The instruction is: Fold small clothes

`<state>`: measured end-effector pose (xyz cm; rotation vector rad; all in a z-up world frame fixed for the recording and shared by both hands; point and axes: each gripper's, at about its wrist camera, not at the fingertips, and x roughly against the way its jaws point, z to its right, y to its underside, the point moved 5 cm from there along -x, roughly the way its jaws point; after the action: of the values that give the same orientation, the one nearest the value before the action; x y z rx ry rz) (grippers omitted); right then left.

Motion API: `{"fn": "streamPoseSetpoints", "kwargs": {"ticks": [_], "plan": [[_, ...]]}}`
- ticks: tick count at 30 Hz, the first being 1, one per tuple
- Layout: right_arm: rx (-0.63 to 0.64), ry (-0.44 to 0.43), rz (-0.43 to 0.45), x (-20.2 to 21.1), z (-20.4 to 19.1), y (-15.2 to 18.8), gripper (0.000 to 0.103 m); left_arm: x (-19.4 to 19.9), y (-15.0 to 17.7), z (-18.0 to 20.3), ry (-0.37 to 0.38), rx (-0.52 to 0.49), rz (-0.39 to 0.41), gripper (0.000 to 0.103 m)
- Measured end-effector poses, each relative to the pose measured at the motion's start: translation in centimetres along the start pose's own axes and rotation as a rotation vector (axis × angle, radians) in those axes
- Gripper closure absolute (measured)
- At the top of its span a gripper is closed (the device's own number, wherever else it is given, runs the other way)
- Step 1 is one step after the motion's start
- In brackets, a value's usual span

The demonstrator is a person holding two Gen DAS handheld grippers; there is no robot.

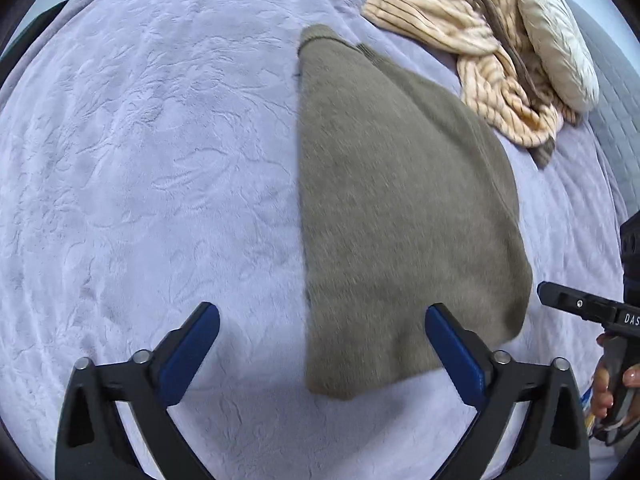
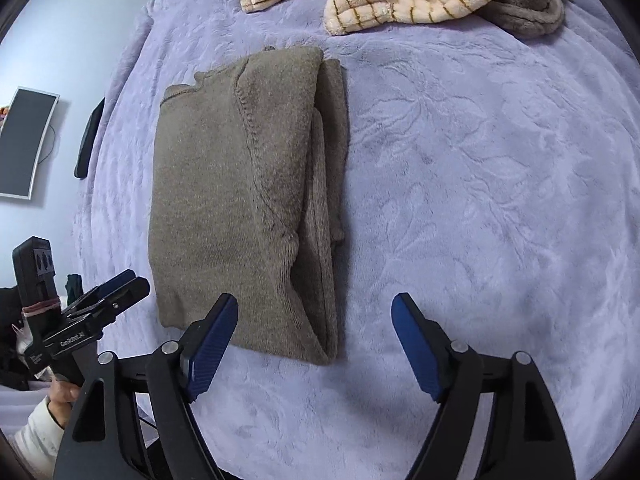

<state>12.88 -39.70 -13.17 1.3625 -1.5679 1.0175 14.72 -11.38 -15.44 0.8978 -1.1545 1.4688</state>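
Olive-brown knitted sweater [image 2: 248, 200], folded lengthwise, lies just ahead of my wide-spread, empty left gripper [image 1: 322, 344] and right gripper [image 2: 314, 340]; soft, limp, light, so I'd pinch its near hem corners.

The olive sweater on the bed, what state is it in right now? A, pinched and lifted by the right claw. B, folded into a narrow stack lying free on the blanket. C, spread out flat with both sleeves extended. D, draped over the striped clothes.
B: the olive sweater lies folded in layers on the lavender blanket, with both open claws clear of it.
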Motion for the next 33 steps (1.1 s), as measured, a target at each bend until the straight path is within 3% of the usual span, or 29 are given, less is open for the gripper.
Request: {"fn": "streamPoseSetpoints", "kwargs": {"ticks": [11,16,20,23,25,26,27,28,30,32,33], "plan": [[-0.021,-0.165,0.010,-2.9,0.8,-6.2,0.018,-3.8,-3.0,-0.7,0.166,0.018,-0.086,0.001],[-0.045,-0.265,-0.004,-4.9,1.3,-8.6,0.018,-5.5,-2.9,0.5,0.286,0.006,-0.148,0.001],[-0.063,-0.371,-0.004,-6.2,0.8,-10.6,0.017,-5.8,-2.9,2.8,0.322,-0.079,-0.154,0.001],[-0.076,-0.469,-0.015,-6.9,-0.3,-11.7,0.017,-6.6,-2.9,3.7,0.282,-0.122,-0.162,0.001],[-0.075,-0.460,-0.032,-7.6,-0.8,-12.1,0.017,-7.2,-2.9,3.6,0.298,-0.096,-0.167,0.001],[-0.085,-0.435,-0.044,-8.2,-0.8,-12.2,0.021,-7.3,-3.0,3.4,0.299,-0.079,-0.163,0.001],[-0.103,-0.399,-0.054,-8.7,-0.8,-12.2,0.038,-7.3,-3.2,3.3,0.296,-0.062,-0.153,0.004],[-0.122,-0.362,-0.059,-9.0,-0.6,-12.2,0.045,-7.0,-3.3,3.1,0.281,-0.048,-0.136,0.010],[-0.153,-0.376,-0.044,-8.7,-0.4,-12.1,0.060,-6.4,-3.3,2.9,0.276,-0.035,-0.108,0.020],[-0.154,-0.406,-0.027,-7.8,-0.7,-11.7,0.066,-5.5,-3.1,2.7,0.287,-0.040,-0.083,0.036],[-0.150,-0.421,-0.024,-7.3,-1.1,-11.4,0.066,-5.0,-3.0,2.6,0.296,-0.043,-0.077,0.039]]}}
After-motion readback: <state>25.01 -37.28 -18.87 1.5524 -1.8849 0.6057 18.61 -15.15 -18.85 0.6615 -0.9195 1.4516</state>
